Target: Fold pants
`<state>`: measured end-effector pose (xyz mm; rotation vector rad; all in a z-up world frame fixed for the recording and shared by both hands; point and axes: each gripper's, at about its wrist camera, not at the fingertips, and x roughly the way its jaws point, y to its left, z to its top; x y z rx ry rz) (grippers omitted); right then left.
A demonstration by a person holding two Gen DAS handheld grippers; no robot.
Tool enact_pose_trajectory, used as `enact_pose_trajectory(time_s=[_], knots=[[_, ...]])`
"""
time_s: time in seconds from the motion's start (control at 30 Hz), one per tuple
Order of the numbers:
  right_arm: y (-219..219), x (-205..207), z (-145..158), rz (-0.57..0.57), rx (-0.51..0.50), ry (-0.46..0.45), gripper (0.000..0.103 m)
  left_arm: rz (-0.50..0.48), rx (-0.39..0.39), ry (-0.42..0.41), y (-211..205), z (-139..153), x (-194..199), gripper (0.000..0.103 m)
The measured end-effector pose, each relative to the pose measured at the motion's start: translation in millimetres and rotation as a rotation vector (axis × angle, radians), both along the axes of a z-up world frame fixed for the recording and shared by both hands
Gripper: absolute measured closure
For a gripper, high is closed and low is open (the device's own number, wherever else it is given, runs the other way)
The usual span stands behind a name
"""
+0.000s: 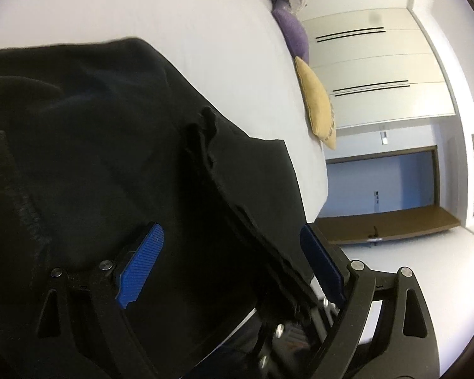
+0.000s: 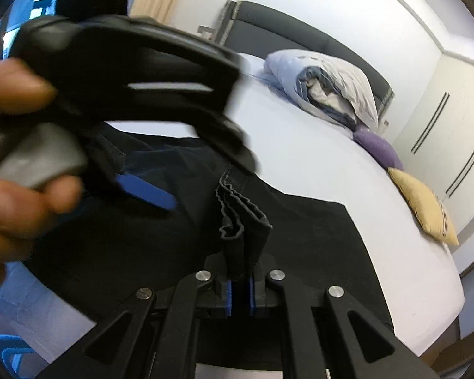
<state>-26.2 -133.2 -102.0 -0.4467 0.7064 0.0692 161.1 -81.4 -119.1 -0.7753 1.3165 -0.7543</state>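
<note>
The pants [image 2: 300,237] lie on the bed [image 2: 316,158], at its near edge. Beyond them, at the headboard [image 2: 300,28], sits a bundled duvet [image 2: 325,85]. Two cushions [image 2: 379,150] lie along the bed's right edge, with the wardrobe [image 2: 452,120] behind them.

A wide bed [image 2: 316,158] dressed in a pale sheet fills the room, its dark padded headboard [image 2: 300,28] against a white wall. A bundled white and grey duvet [image 2: 328,85] lies near the headboard; just beside it sits a purple cushion [image 2: 379,148], then a mustard-yellow cushion [image 2: 423,205] at the mattress edge. White wardrobe doors [image 1: 373,72] with thin dark slot handles line the far wall. Next to them, a wooden-framed doorway [image 1: 382,183] opens onto a bluish space, with a wooden ledge [image 1: 388,224] along its base
</note>
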Motion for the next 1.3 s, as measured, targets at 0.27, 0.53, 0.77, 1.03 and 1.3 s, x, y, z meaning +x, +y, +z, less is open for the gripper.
enact_pose_trajectory(time_s=[0.27, 0.53, 0.77, 1.03, 1.3], knots=[[12, -9, -1, 0.029, -0.022, -0.004, 0.095, -0.028, 0.066, 0.009, 1, -7, 18, 0.05], [39, -20, 3, 0.099, -0.06, -0.004, 0.095, -0.13, 0.115, -0.079, 14, 3, 22, 0.094], [80, -29, -2, 0.204, -0.096, 0.018, 0.095, -0.173, 0.208, -0.18, 59, 22, 21, 0.094], [100, -32, -25, 0.253, -0.126, 0.097, 0.095, -0.146, 0.275, -0.153, 86, 2, 20, 0.094], [102, -30, -42, 0.242, -0.095, 0.159, 0.091, -0.135, 0.295, -0.131, 81, -21, 20, 0.093]])
